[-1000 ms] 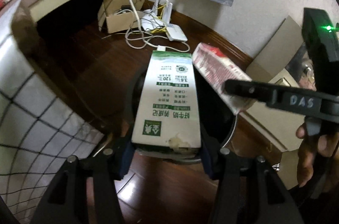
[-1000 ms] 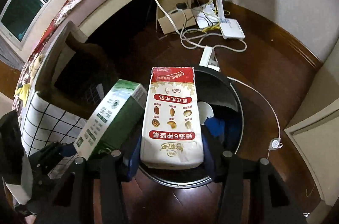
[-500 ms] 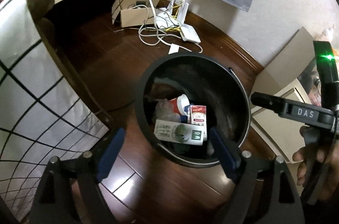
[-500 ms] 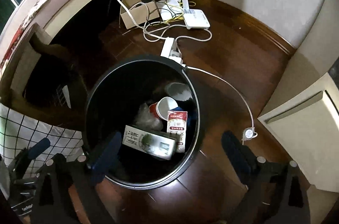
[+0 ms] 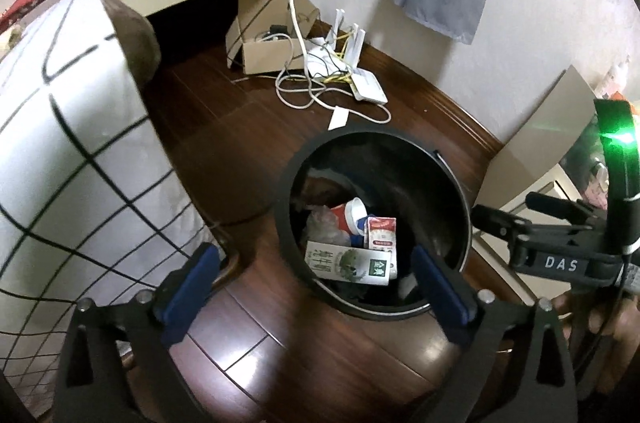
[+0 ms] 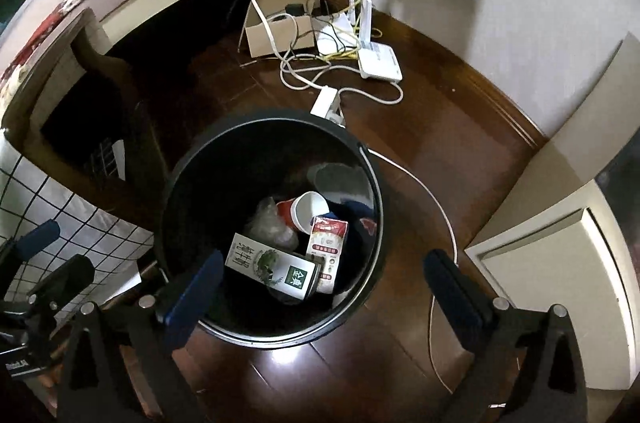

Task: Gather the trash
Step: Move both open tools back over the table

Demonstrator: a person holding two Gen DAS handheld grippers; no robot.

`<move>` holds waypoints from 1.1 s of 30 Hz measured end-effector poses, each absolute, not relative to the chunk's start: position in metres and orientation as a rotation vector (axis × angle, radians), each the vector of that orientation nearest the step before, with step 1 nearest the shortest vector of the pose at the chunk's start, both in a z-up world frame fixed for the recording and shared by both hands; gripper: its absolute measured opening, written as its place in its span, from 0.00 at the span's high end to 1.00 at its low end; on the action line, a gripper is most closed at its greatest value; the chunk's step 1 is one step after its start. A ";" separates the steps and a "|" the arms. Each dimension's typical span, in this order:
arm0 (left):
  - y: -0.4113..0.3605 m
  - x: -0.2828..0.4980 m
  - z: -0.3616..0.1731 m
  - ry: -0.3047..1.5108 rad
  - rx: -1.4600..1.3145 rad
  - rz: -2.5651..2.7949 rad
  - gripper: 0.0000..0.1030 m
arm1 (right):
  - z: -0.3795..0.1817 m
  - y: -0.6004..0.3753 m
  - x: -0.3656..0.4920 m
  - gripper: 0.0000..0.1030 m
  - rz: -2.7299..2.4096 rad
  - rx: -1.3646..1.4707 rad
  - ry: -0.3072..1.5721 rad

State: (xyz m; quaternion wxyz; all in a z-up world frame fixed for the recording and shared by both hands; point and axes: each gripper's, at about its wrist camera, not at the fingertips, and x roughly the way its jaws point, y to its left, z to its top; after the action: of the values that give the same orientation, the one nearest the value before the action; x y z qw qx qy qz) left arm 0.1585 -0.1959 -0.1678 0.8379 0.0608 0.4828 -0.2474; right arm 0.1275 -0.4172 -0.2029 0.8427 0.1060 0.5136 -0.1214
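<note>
A: The left gripper [image 5: 314,277] hangs over the near rim of the round black plastic trash bin [image 5: 460,191], its blue-padded jaws opening, spread wide, nothing between them. The right gripper [image 6: 320,283] does the same in its own view: jaws opening, already far apart, no object between the pads.

B: And the trash?

A: Inside the bin. The green-and-white rectangular milk carton [image 6: 270,269] lies flat on top of the heap at the near side. The red-and-white drink carton [image 6: 328,243] leans just beside it, touching its end. Behind them sit a red paper cup with a white inside [image 6: 306,209], tipped on its side, and a crumpled clear plastic bag [image 6: 272,223].

B: What edges hem them in?

A: To the left, a white cloth with a black grid [image 5: 68,159] drapes over furniture, near the left gripper's left finger. To the right, a beige cabinet [image 6: 576,251] stands close to the bin, with a narrow strip of dark wooden floor [image 6: 304,375] between. A thin white cable [image 6: 436,207] curves past the bin's right side.

B: Any open room?

A: The floor in front of the bin, under both grippers, is bare. Beyond the bin lie a white power strip [image 6: 326,101], a white router with upright antennas [image 6: 378,61], tangled cords, and an open cardboard box [image 6: 276,31] against the wall.
</note>
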 end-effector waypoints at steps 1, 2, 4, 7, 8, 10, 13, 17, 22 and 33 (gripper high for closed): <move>-0.196 0.157 -0.167 1.017 0.132 -0.523 0.04 | -0.201 -0.416 0.127 0.01 -0.255 0.219 1.080; -0.194 0.156 -0.165 1.013 0.133 -0.522 0.03 | -0.198 -0.413 0.126 0.01 -0.253 0.210 1.075; -0.191 0.153 -0.160 1.004 0.129 -0.521 0.03 | -0.191 -0.409 0.125 0.01 -0.245 0.192 1.064; -0.186 0.150 -0.151 0.982 0.125 -0.516 0.01 | -0.179 -0.401 0.124 0.01 -0.231 0.152 1.030; -0.184 0.150 -0.149 0.977 0.123 -0.516 0.01 | -0.177 -0.399 0.123 0.01 -0.229 0.144 1.025; -0.180 0.149 -0.145 0.966 0.121 -0.510 0.01 | -0.173 -0.396 0.122 0.01 -0.222 0.132 1.015; -0.176 0.148 -0.140 0.956 0.117 -0.504 0.01 | -0.167 -0.390 0.121 0.01 -0.218 0.109 1.001; -0.172 0.147 -0.135 0.943 0.114 -0.492 0.01 | -0.157 -0.383 0.119 0.01 -0.210 0.079 0.980; -0.166 0.142 -0.126 0.923 0.109 -0.482 0.01 | -0.142 -0.375 0.117 0.01 -0.201 0.072 0.948; -0.147 0.143 -0.103 0.872 0.086 -0.436 0.01 | -0.107 -0.355 0.123 0.01 -0.202 0.037 0.885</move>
State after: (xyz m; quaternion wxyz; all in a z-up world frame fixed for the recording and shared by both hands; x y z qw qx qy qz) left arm 0.1426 -0.1467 -0.1028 0.8827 0.0414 0.4188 -0.2092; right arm 0.1228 -0.3547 -0.1067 0.8986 0.0181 0.4273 -0.0978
